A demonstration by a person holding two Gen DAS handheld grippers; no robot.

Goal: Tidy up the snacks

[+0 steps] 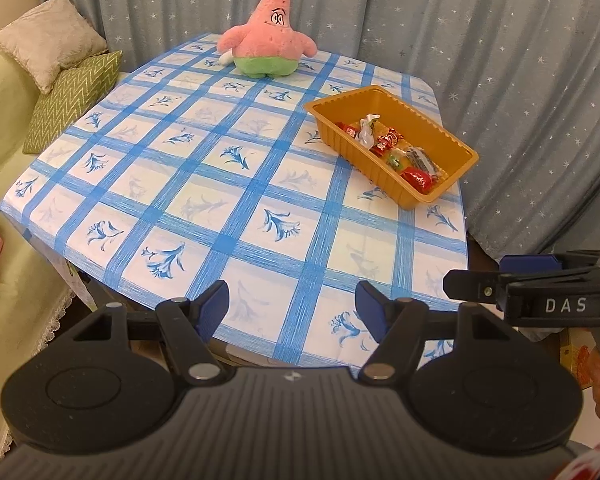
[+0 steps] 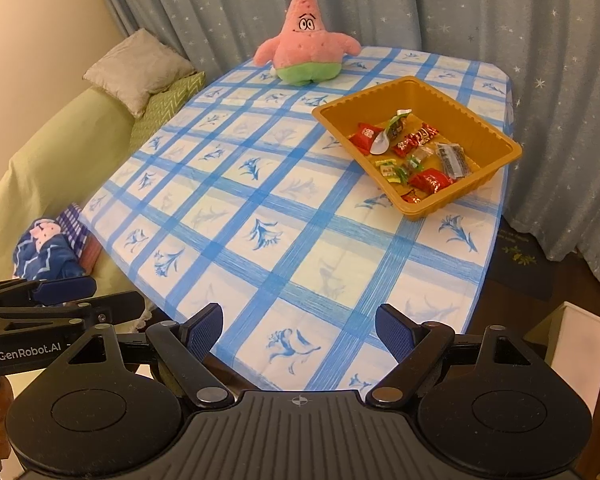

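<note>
An orange plastic tray (image 1: 456,142) (image 2: 496,136) sits on the right side of the table and holds several wrapped snacks (image 1: 396,148) (image 2: 416,152), red, green and clear. My left gripper (image 1: 292,308) is open and empty above the table's near edge. My right gripper (image 2: 298,332) is open and empty, also at the near edge. Each gripper shows from the side in the other's view: the right one (image 1: 476,276) and the left one (image 2: 96,292). Both are well short of the tray.
A pink starfish plush toy (image 1: 268,36) (image 2: 306,44) stands at the far side of the table, which has a blue checked cloth (image 1: 228,184) (image 2: 268,208). A green sofa with cushions (image 1: 56,64) (image 2: 140,68) is to the left. Curtains hang behind.
</note>
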